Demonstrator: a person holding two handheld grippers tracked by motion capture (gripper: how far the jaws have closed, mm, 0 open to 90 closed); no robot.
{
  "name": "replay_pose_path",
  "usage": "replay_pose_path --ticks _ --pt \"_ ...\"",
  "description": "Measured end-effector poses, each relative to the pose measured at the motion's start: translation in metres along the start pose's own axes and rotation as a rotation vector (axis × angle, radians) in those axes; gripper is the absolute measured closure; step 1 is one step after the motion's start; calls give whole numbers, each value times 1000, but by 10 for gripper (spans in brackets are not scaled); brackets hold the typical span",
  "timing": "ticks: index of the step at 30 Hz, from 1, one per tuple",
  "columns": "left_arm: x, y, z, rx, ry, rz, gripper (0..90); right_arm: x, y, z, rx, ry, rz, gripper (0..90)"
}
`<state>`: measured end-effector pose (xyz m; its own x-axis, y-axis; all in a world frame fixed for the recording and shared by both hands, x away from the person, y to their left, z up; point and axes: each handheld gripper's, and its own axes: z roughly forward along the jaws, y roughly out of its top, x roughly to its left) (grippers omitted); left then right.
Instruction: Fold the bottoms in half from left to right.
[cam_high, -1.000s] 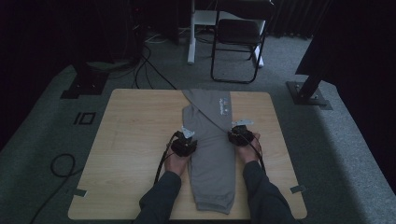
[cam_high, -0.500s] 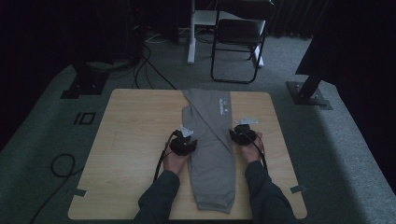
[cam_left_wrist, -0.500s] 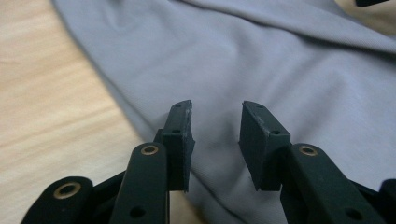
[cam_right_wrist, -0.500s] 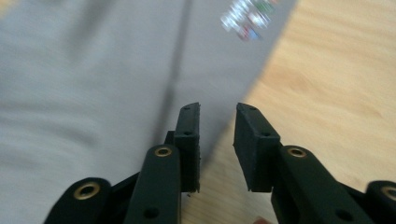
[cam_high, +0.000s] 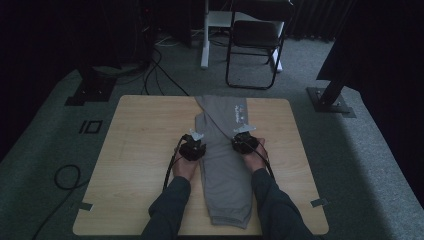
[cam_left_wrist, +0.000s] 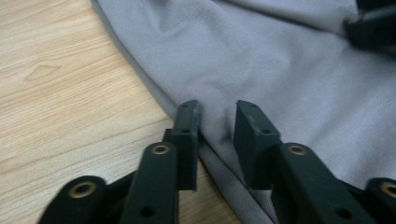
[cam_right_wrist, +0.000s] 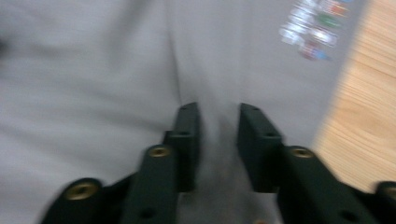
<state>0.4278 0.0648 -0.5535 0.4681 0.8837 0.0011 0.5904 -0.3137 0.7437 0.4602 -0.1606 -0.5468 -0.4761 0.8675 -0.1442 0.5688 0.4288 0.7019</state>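
Grey sweatpants lie lengthwise down the middle of the wooden table, with a small coloured logo near the far end. My left gripper rests at the garment's left edge. Its jaws have just been closing and stand a little apart, with the cloth's edge rising between them. My right gripper sits on the right side of the pants. In the blurred right gripper view its jaws have also been closing; a narrow gap remains over grey cloth, the logo ahead to the right.
Bare wood lies to the left and right of the pants. Beyond the far table edge stand a folding chair and two black stand bases. A cable loop lies on the carpet at left.
My right gripper has slid left, further onto the pants. The left gripper has stayed at the left edge.
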Motion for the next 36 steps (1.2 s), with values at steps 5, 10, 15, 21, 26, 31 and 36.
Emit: replay_pose_path --ticks 5,10,15,21,26,31,36 --pt "-3 0 0 2 5 23 820 -22 -10 -4 6 -40 103 774" --pt "-4 -1 -1 4 5 20 850 -24 -14 -6 -1 -14 105 802" --pt "-4 -11 -12 0 -23 3 855 -21 -23 -15 -16 34 123 807" --pt "-10 -34 -36 1 -64 -15 854 -10 -43 -35 -28 85 120 802" --pt "-23 -55 -59 2 -91 -15 852 5 -60 -57 -16 112 90 802" --pt "-35 -74 -80 3 -120 -8 846 16 -80 -80 -7 146 74 795" --pt "-43 -89 -96 4 -139 18 841 17 -99 -101 3 186 91 787"
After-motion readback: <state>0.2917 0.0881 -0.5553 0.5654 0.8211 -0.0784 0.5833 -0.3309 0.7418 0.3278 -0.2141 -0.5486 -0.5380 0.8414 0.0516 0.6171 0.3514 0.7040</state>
